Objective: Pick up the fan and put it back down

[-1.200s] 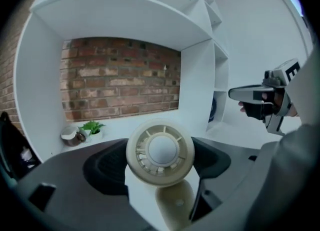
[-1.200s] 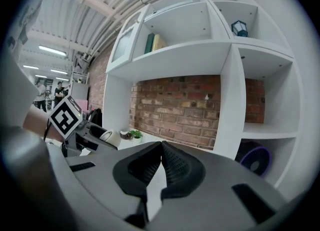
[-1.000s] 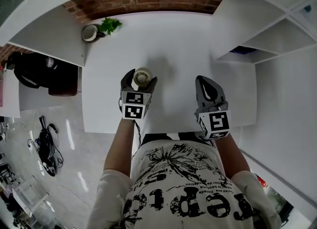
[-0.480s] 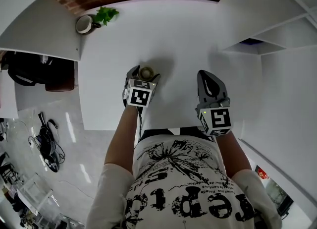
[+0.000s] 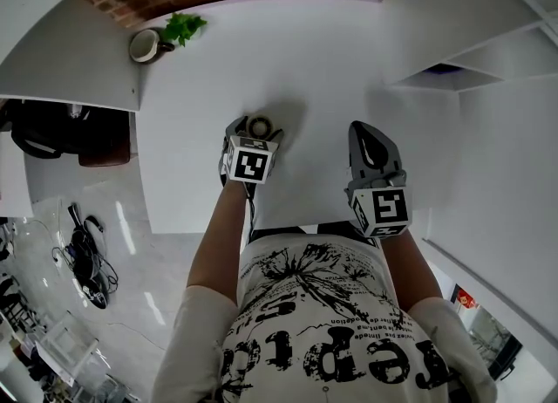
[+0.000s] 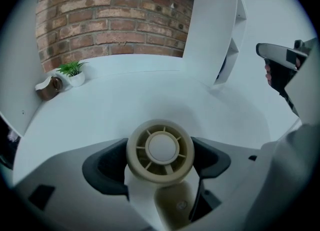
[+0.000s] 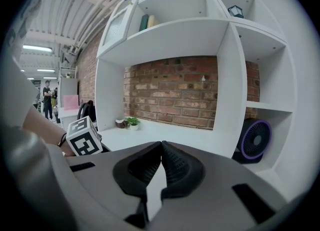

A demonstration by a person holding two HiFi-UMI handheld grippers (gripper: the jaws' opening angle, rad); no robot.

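Observation:
A small cream fan (image 6: 160,150) with a round grille faces the camera in the left gripper view, its stand (image 6: 176,204) hanging below. My left gripper (image 6: 161,156) is shut on the fan's head, one dark jaw on each side. In the head view the fan (image 5: 258,125) shows just beyond the left gripper (image 5: 255,137), over the white table (image 5: 314,52), and casts a shadow to its right. Whether it touches the table I cannot tell. My right gripper (image 5: 366,135) hovers near the table's front right, shut on nothing, its pads (image 7: 172,162) meeting at the tips.
A potted plant (image 5: 181,26) and a brown mug (image 5: 144,44) stand at the table's far left corner. White shelving rises on the right, with a purple fan (image 7: 255,140) in a low compartment. A dark chair (image 5: 52,131) stands left of the table.
The left gripper has shifted slightly forward with the fan, and its marker cube now covers more of the fan. The right gripper has held its place.

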